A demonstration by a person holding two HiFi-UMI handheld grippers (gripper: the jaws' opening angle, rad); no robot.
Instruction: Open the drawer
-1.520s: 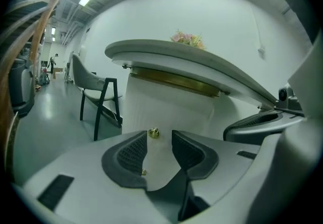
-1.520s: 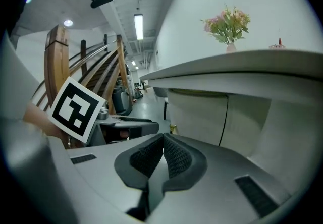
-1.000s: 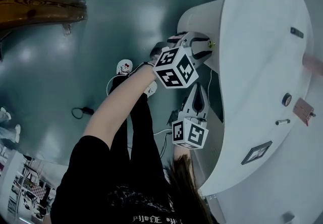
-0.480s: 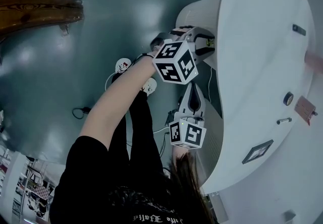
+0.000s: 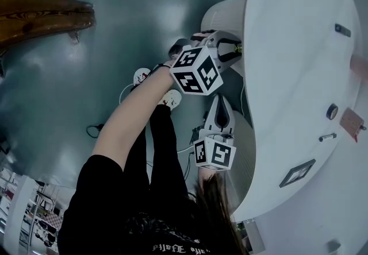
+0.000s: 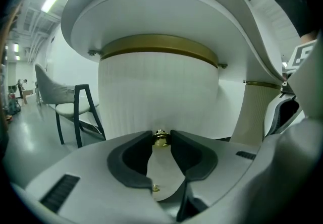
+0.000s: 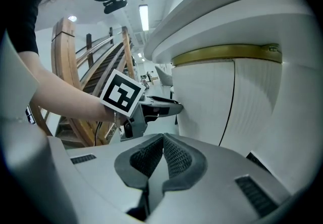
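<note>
On the person's side of the brass knob point(image 6: 160, 138), the right claw point(image 7: 164, 136) hangs below the bench edge. Its ribbed pads are pressed together with nothing between them, and its marker cube point(image 5: 215, 153) sits close to the person's head.

Further on, a bare forearm point(image 5: 132, 124) carries the left claw point(image 6: 161, 132) up to the knob. Its jaws have just been closing. In the left gripper view the knob stands right between the dark tips, and they touch it on both sides, so the claw has hold of it. The opening is narrow, about the width of the knob.

Directly behind the knob is the drawer point(image 6: 159, 92), a curved, ribbed white front that carries the knob low on its face. It lies flush with the rounded pedestal and shows no gap. Above the knob a brass band point(image 6: 159, 47) runs round the top of that front, and over the band spreads the pale, rounded bench point(image 5: 299, 76).

Well beyond the knob, off to the left in the left gripper view, a chair point(image 6: 75, 112) with dark legs stands on the floor.
</note>
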